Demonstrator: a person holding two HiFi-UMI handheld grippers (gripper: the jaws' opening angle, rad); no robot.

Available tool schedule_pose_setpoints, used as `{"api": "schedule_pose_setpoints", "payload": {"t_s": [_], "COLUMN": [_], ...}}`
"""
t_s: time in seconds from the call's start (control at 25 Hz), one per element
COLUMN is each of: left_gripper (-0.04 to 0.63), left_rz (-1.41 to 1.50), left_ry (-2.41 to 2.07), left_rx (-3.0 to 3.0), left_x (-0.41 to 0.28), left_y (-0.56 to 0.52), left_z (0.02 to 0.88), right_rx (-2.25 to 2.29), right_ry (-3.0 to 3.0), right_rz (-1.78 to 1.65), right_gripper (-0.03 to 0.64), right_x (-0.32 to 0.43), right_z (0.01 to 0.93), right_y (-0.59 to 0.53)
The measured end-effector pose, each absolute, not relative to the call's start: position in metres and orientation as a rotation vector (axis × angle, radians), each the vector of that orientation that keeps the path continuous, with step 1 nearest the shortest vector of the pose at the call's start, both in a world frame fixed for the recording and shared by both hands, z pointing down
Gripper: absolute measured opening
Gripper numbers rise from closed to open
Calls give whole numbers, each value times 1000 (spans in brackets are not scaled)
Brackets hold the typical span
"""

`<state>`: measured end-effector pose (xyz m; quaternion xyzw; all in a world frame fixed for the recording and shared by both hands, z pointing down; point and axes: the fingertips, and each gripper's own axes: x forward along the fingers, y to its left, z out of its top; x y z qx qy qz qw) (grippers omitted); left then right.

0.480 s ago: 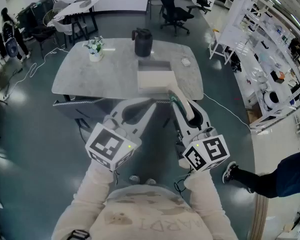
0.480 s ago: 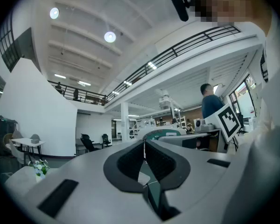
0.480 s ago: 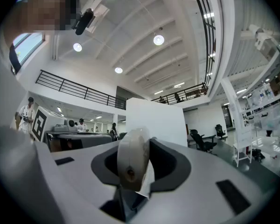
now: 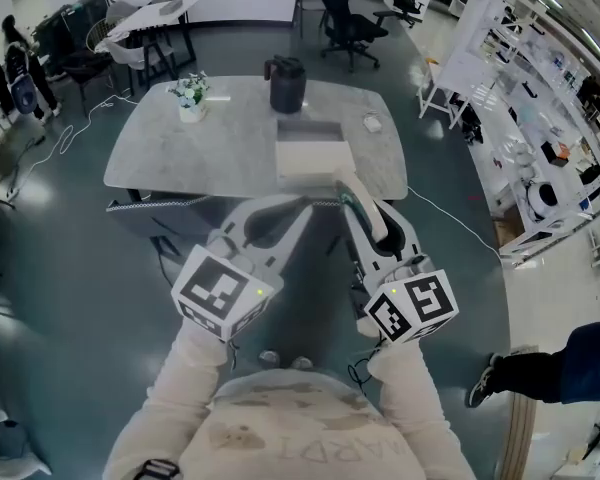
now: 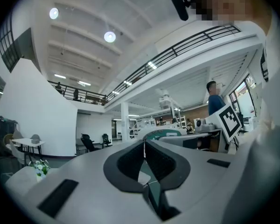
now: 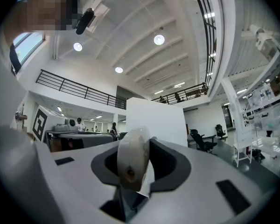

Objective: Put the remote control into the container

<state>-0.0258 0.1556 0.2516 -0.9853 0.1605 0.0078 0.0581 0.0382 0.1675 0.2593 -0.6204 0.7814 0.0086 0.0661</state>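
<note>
R gripper [image 6: 136, 146] has the remote [image 6: 133, 167]: a slim, rounded, off-white plastic bar, smooth with a matte look, one small dark dot on the end facing the cam. It's pinched narrow-side between the dark, grainy pads, jaws partway closed on it.

L gripper [image 5: 144, 146] carries nothing. Its tips meet in a thin line, leaving an empty teardrop hollow behind them in the dark pad lining.

From the head view, both tools are up in front of the person's chest, white glossy shells, marker cubes nearest the body, noses aimed at the table [image 4: 220, 148]. The top is pale grey w/ a stone-like mottle and rounded corners.

The container [image 4: 310, 160] is a white rectangular open box w/ flat plain walls, sitting by the table's near edge. The remote's tip is right at its front wall; can't tell if they touch.

Behind the box is a black jug [image 4: 285, 86]. Off to the left, small flowers in a white pot [image 4: 190, 98].
</note>
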Motion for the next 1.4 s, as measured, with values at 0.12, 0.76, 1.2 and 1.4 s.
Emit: {"api": "schedule_pose_setpoints", "payload": {"t_s": [0.12,0.76,1.2,1.4], "left_gripper": [15,15,15,15], "left_rz": [24,13,40,40], "left_ry": [483,417,363,395], "left_rx": [-2986,-2993,-3064,-3056], "left_x": [-27,-57,-62,-43], "left_y": [155,145,123,94], "left_z": [251,259,271,276], "right_rx": [-1872,-1910,-1982,-1967], "right_ry": [2357,2298,2303,2348], "right_rz": [24,-66,-118,-145], "right_gripper": [109,109,107,107], "right_x": [36,23,37,61], "right_z": [259,267,290,305], "right_y": [166,136,79,33]}}
